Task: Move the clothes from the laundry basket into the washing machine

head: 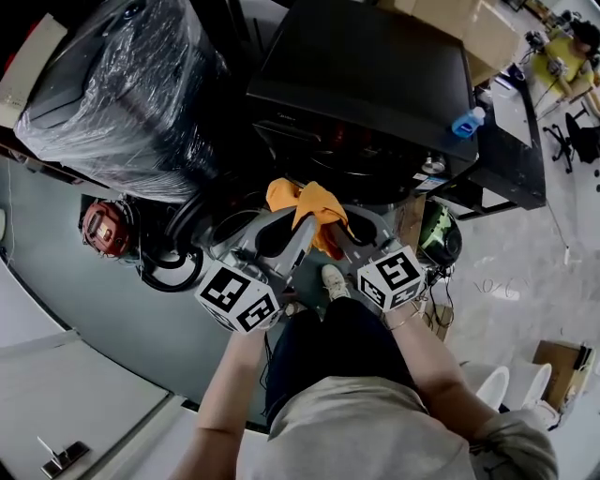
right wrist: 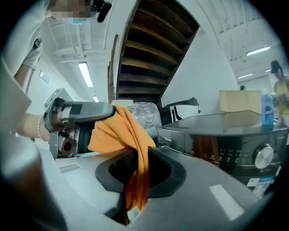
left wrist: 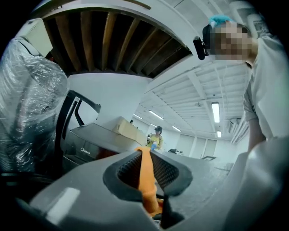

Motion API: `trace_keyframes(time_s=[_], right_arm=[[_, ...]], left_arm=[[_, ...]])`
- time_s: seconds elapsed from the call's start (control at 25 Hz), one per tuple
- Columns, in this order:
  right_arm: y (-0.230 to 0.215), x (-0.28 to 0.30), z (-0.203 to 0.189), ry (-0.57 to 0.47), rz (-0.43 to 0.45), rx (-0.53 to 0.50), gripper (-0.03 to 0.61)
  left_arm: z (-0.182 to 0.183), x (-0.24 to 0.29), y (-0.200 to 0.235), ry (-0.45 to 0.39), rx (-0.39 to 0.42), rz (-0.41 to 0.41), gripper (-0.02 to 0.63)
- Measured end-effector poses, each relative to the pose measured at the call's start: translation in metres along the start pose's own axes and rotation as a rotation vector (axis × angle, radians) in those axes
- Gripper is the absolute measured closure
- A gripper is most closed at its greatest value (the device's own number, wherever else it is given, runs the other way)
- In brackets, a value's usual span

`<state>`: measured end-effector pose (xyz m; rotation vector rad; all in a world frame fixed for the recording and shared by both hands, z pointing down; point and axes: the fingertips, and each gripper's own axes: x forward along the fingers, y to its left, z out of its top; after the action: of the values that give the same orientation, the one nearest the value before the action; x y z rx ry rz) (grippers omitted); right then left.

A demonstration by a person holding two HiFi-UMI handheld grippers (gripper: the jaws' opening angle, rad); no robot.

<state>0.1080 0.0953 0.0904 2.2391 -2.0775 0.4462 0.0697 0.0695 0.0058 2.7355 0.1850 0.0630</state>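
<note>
An orange cloth (head: 306, 201) hangs in the air just in front of the black washing machine (head: 366, 84). Both grippers hold it from below. My left gripper (head: 286, 225) is shut on one fold; in the left gripper view the cloth (left wrist: 146, 180) runs straight between the pads (left wrist: 128, 169). My right gripper (head: 345, 228) is shut on another fold, and in the right gripper view the cloth (right wrist: 122, 131) drapes from the left gripper (right wrist: 106, 111) down through the right jaws. The machine's front panel and knob (right wrist: 263, 155) lie to the right. No laundry basket is in view.
A large plastic-wrapped bundle (head: 122, 84) stands left of the machine. A blue bottle (head: 467, 122) sits on the machine's right corner, with cardboard boxes (head: 478, 28) behind it. A red device (head: 105, 228) and cables lie on the floor at left, a green-black object (head: 439, 234) at right.
</note>
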Motion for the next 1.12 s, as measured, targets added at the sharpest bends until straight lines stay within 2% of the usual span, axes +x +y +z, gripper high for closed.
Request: trace_keyframes(time_s=[0.2,0.44,0.6,0.72,0.92,1.12], right_arm=[[-0.038,0.003,-0.007,-0.004,-0.067,0.036,0.500],[-0.083,0.010,-0.037,0.019,-0.153,0.063,0.500],[-0.105,0.015,-0.064,0.032,-0.170,0.073,0.502],[-0.116,0.022,-0.089,0.053,-0.164,0.069,0.502],[-0.140,0.046,-0.136,0.064,-0.171,0.082,0.502],[-0.160,0.070,-0.180,0.088,-0.176,0.088,0.503]], left_arm=[[-0.033,0.020,0.024,0.048,0.008,0.057,0.533],[-0.087,0.043,0.061,0.096,-0.030,0.138,0.434],[-0.128,0.058,0.080,0.125,-0.077,0.162,0.427],[-0.160,0.066,0.093,0.121,-0.124,0.160,0.445],[-0.214,0.083,0.121,0.128,-0.140,0.152,0.593],[-0.259,0.096,0.157,0.108,-0.158,0.203,0.596]])
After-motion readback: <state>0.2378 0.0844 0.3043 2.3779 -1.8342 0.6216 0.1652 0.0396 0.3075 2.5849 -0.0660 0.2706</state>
